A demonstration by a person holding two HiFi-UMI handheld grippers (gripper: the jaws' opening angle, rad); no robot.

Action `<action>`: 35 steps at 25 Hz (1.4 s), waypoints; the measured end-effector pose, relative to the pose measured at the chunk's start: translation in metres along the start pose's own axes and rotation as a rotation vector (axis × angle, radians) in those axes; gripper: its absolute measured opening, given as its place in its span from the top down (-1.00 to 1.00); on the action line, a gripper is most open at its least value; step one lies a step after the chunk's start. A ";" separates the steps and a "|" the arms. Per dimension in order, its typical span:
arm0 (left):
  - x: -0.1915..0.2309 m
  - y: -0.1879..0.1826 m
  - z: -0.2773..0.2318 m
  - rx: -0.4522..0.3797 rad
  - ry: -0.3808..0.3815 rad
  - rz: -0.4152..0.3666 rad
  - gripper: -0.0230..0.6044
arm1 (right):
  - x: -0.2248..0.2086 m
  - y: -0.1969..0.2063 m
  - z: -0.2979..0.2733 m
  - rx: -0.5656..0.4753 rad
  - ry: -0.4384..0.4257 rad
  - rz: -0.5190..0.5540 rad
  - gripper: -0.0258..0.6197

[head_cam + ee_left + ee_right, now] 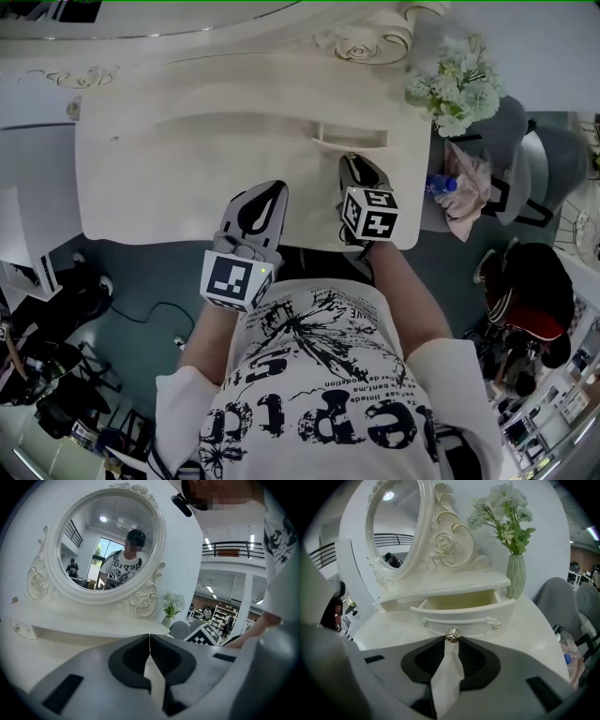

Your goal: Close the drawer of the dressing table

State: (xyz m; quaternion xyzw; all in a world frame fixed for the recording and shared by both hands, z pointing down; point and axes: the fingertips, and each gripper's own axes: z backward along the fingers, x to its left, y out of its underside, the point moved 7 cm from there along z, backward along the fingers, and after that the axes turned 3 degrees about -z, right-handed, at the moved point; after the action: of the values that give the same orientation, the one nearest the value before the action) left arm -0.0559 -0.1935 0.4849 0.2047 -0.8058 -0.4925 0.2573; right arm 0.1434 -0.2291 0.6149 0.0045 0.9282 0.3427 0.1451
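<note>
The drawer (461, 609) stands pulled out from under the low shelf (454, 584) at the far right of the tabletop (169, 178), its inside showing bare. The right claw (451, 640) is clamped by its tips on the small metal knob (451, 635) at the middle of the drawer front. To the drawer's right stands a green vase of pale flowers (514, 576), to its left the oval mirror (393, 522). The left claw (149, 644), jaws pressed together on nothing, hangs over the near edge of the tabletop, left of the right claw.
</note>
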 end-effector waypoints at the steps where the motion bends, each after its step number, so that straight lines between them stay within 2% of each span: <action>1: 0.001 -0.001 -0.001 0.000 0.001 -0.001 0.86 | 0.000 -0.002 -0.002 0.005 0.000 0.007 0.60; 14: 0.009 -0.002 -0.006 0.035 0.003 0.000 0.86 | -0.005 -0.030 -0.021 0.006 0.008 0.047 0.60; 24: 0.024 -0.005 0.003 0.033 -0.041 0.005 0.86 | -0.007 -0.046 -0.034 -0.001 0.030 0.077 0.60; 32: 0.028 -0.008 0.008 0.020 -0.049 -0.002 0.86 | -0.004 -0.048 -0.033 0.001 0.042 0.142 0.60; 35: 0.027 -0.009 0.009 0.017 -0.048 -0.018 0.86 | 0.000 -0.045 -0.027 -0.002 0.064 0.186 0.50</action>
State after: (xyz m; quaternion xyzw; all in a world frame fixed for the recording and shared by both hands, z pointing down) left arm -0.0819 -0.2065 0.4786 0.2020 -0.8142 -0.4926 0.2316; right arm 0.1397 -0.2807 0.6060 0.0794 0.9276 0.3556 0.0831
